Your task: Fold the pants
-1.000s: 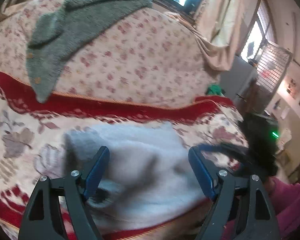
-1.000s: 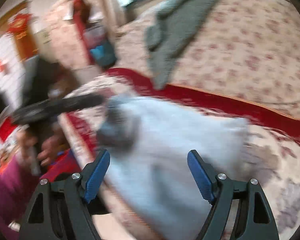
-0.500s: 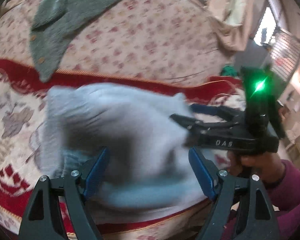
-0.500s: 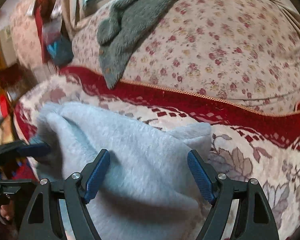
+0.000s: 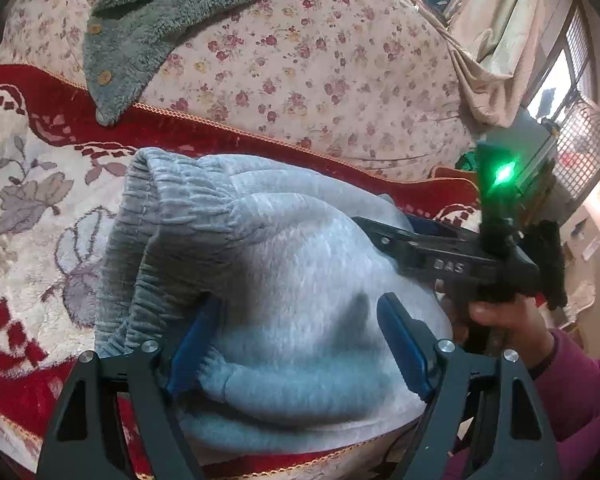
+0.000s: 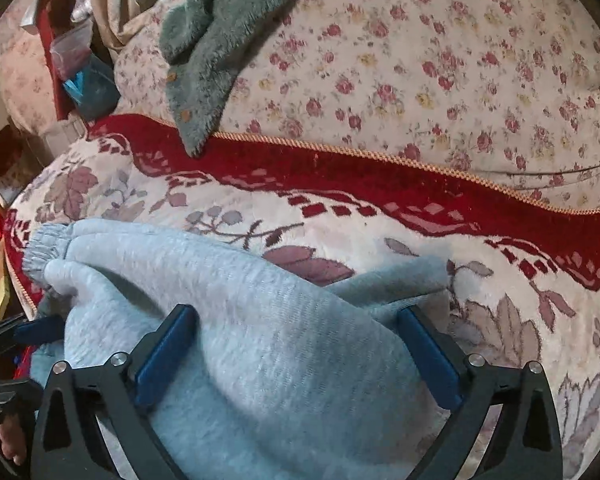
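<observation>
Since the frame half a second back, the pants [image 5: 284, 280] have settled out of their blur and now lie bunched and sharp on the sofa, and the right tool has come in closer beside ours. We see the left tool [image 5: 296, 340] spread wide, its blue fingers [image 5: 400, 344] straddling a fold of grey fleece without pinching it. The right tool [image 6: 296, 356] is likewise wide, its fingers [image 6: 428, 360] resting down either side of a hump of the same cloth. From the left view the right tool's black body [image 5: 452, 256] reaches in over the pants, held by a hand [image 5: 508, 324] in a magenta sleeve, a green light [image 5: 504, 170] glowing on top. The ribbed waistband [image 5: 152, 240] curls up at the left. Under the pants lies a red and cream rug [image 6: 340, 208]; behind rises the flowered sofa back [image 6: 460, 72], with a green fleece jacket [image 6: 220, 40] draped over it.
</observation>
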Demonstrator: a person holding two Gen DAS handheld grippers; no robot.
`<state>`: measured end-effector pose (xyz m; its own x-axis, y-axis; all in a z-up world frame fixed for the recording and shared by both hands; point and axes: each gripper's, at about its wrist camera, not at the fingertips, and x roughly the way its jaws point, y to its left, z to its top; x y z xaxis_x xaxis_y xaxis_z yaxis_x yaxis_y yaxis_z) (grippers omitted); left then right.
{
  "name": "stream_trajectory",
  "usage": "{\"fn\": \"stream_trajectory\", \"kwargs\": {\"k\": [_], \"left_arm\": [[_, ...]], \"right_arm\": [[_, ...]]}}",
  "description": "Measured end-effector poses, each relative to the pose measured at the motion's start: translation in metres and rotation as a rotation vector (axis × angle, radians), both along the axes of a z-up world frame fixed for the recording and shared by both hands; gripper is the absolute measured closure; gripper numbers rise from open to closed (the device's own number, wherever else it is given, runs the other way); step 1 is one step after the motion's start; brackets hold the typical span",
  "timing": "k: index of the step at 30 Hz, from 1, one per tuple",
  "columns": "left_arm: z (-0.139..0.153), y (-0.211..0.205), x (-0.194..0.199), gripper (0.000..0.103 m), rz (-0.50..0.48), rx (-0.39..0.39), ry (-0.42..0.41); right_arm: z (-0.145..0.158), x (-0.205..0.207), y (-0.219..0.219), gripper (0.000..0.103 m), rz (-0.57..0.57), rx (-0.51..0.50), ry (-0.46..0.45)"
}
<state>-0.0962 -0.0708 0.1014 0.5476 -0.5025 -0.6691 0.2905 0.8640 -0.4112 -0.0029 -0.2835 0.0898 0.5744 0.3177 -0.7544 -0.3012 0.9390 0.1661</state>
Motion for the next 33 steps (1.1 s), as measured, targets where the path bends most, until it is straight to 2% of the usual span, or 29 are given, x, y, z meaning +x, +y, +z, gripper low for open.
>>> {"fn": "stream_trajectory", "kwargs": {"k": [4, 8, 14, 20, 28, 33], "left_arm": [[0.01, -0.009, -0.007, 0.021, 0.039, 0.077, -0.014], [0.025, -0.017, -0.016, 0.015, 0.097, 0.186, -0.074], [0.039, -0.017, -0.019, 0.009, 0.147, 0.244, -0.119], [0.034, -0.003, -0.016, 0.009, 0.196, 0.242, -0.094], [0.024, 0.019, -0.012, 0.008, 0.252, 0.186, -0.037], [0.03, 0.022, -0.012, 0.008, 0.279, 0.168, -0.05]], "right_arm": [[0.01, -0.015, -0.011, 0.0, -0.016, 0.031, 0.004], [0.019, -0.029, -0.024, 0.0, -0.006, 0.081, 0.043], [0.025, -0.052, -0.037, 0.0, 0.051, 0.142, 0.066], [0.012, -0.066, -0.051, 0.0, 0.072, 0.21, 0.127], [0.003, -0.068, -0.071, 0.0, 0.013, 0.261, 0.17], [0.001, -0.067, -0.08, 0.0, -0.009, 0.296, 0.192]]}}
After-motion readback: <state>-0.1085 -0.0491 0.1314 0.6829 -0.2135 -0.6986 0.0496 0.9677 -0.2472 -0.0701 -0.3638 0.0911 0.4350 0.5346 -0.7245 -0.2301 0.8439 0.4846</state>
